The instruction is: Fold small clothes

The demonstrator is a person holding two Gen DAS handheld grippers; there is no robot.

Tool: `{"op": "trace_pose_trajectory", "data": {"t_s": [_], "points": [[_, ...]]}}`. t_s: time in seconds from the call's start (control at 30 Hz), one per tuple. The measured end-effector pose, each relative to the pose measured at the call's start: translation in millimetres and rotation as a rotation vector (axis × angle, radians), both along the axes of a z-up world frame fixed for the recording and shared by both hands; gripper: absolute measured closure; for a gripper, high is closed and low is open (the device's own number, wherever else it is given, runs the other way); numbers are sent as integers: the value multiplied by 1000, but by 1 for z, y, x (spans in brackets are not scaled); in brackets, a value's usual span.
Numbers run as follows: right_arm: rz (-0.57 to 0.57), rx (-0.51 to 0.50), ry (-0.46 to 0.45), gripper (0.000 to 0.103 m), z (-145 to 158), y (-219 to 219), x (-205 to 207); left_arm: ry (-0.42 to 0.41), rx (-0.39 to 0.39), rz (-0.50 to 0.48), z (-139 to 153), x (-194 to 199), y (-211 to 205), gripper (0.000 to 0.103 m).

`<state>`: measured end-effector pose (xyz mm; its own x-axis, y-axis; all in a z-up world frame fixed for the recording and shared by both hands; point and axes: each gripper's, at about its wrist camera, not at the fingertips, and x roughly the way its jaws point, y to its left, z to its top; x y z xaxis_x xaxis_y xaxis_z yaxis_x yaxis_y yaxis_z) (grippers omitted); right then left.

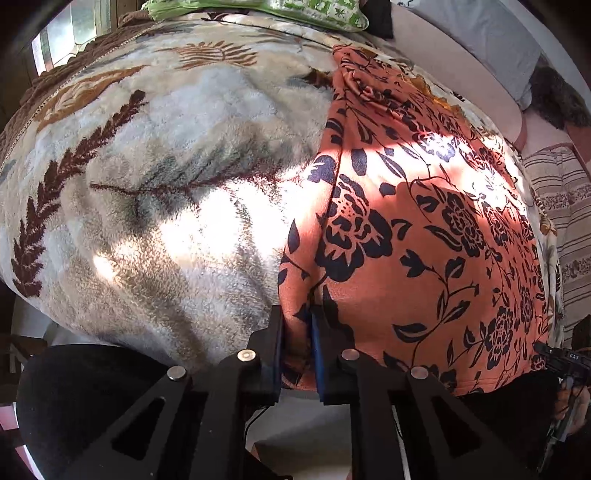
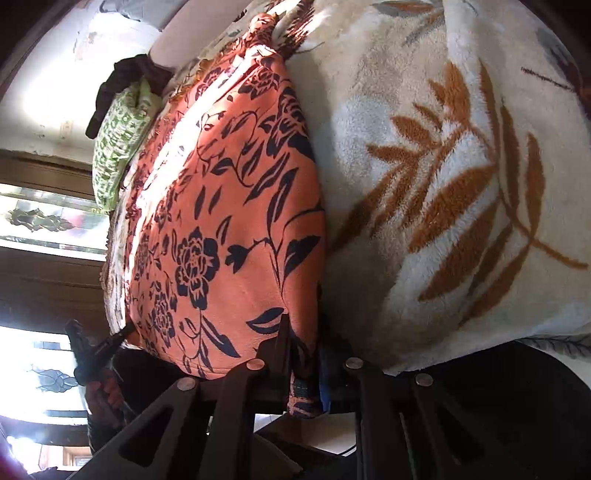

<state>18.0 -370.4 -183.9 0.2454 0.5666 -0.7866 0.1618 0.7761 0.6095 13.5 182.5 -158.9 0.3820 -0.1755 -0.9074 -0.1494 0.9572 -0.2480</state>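
Observation:
An orange garment (image 1: 424,229) with a dark floral print lies spread on a fluffy leaf-patterned blanket (image 1: 155,184). My left gripper (image 1: 297,321) is shut on the garment's near left corner, and cloth is bunched between its blue pads. In the right wrist view the same garment (image 2: 229,221) runs away from me, and my right gripper (image 2: 303,332) is shut on its near right corner, a fold of cloth hanging down between the fingers. The other gripper (image 2: 92,350) shows at the lower left of that view, at the garment's opposite near corner.
The blanket (image 2: 443,166) covers a bed whose near edge is just under the grippers. A green patterned pillow (image 1: 258,11) lies at the far end, with dark cloth (image 2: 122,85) beside it. A striped cover (image 1: 561,206) lies to the right. A window (image 2: 44,221) is to the left.

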Motion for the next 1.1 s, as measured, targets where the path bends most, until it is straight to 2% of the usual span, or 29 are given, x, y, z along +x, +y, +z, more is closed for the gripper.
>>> {"op": "trace_pose_trajectory", "data": {"t_s": [0.07,0.1,0.17,0.2,0.3,0.43,0.5,0.57,0.7,0.73,0.77,0.8,0.83,0.87,0.9,0.93,0.97,1.0,1.1], "points": [[0,17,0,89,-1,-2,-1,5,1,-16,2,1,-3,80],[1,33,8,89,-4,-4,-1,7,16,-26,3,2,-6,81],[0,73,14,90,-4,-8,1,-8,18,-51,9,5,-10,94],[-1,106,4,92,-1,-9,2,-26,-2,-47,15,6,-9,94],[-4,200,-54,93,17,-9,7,-74,-63,-33,39,14,0,94],[-32,295,-130,94,44,-14,38,-182,-63,-75,86,42,-2,94],[-27,311,-169,95,60,-13,64,-240,-63,-94,112,69,-4,94],[-24,323,-224,97,82,-13,100,-304,-55,-101,139,103,-3,102],[-78,336,-379,98,134,-23,192,-430,-56,-20,179,191,13,102],[-107,331,-410,98,143,-27,216,-463,-40,8,181,214,17,102],[-144,318,-437,97,147,-32,240,-474,21,32,178,236,18,102],[-182,258,-454,96,148,-34,261,-448,77,45,172,254,17,102],[-197,227,-443,90,144,-35,276,-416,69,39,165,263,18,102],[-189,228,-412,79,135,-32,283,-394,20,22,156,262,19,101],[-159,240,-372,67,126,-28,283,-374,-15,-12,147,255,18,93],[-106,239,-328,31,116,-20,276,-348,-16,-51,136,244,16,85],[-48,207,-291,17,107,-9,262,-319,8,-83,124,229,12,62],[21,158,-281,17,100,-2,242,-288,35,-107,112,212,10,45],[181,70,-293,17,86,17,179,-192,68,-194,80,152,-1,43]]}}
